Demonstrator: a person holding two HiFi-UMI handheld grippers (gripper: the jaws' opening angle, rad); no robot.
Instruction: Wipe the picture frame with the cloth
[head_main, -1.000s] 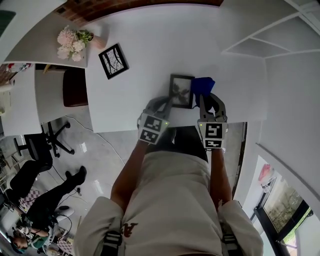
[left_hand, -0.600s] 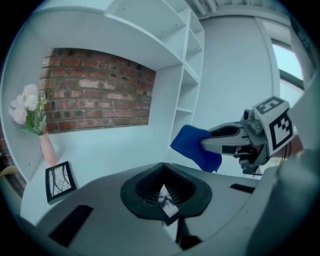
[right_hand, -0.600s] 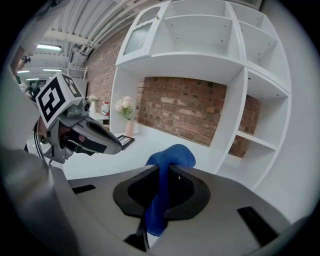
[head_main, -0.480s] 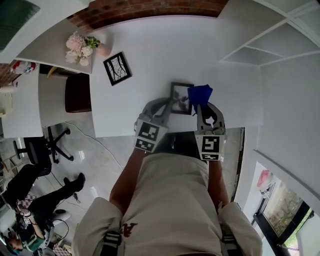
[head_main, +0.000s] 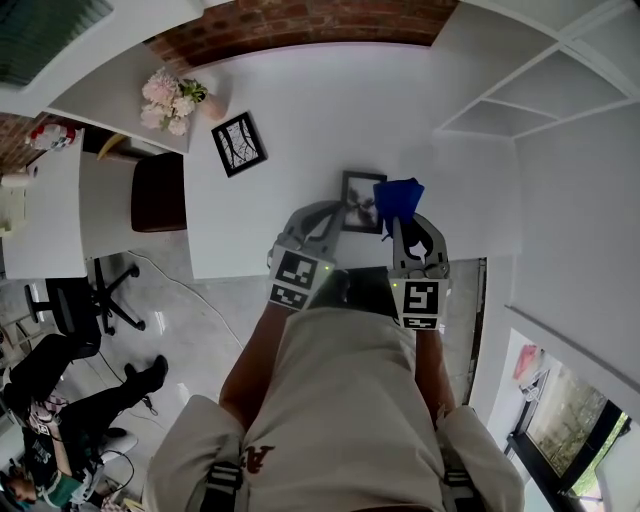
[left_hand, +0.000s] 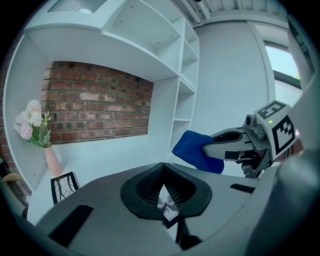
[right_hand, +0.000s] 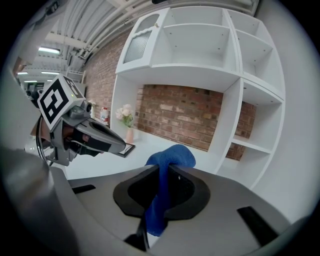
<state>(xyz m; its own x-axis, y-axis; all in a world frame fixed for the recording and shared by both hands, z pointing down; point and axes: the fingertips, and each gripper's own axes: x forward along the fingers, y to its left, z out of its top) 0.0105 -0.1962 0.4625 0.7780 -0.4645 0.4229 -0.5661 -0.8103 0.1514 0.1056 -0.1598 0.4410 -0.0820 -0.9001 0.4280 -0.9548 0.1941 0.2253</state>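
The picture frame (head_main: 360, 200) is a small dark one with a pale leafy print. It sits in your left tool (head_main: 334, 214), over the near part of the white table (head_main: 300, 90). In the left gripper view the jaws are pressed together on a corner of the frame (left_hand: 166, 204). Whether the frame rests on the table or hangs clear of it cannot be told.

Just beside the frame's right edge is the blue cloth (head_main: 399, 197), bunched up. Your right tool (head_main: 397, 226) pinches it, and in the right gripper view a fold of the cloth (right_hand: 169, 162) runs down between the shut jaws. From there your left tool (right_hand: 118, 145) points in from the left of the cloth with the frame (right_hand: 127, 148) at its tip. I cannot tell whether cloth and frame touch.

Beyond the frame and to its left, well apart, a second picture frame (head_main: 239, 143) with a black border lies tilted on the table. Farther left of that, a vase of pink flowers (head_main: 168, 98) stands near the table's far corner. A brick wall (head_main: 300, 15) runs behind the table beyond the frame, and white shelves (head_main: 520, 110) rise to the frame's right. Left of the frame, off the table's edge, is a brown chair (head_main: 158, 192).
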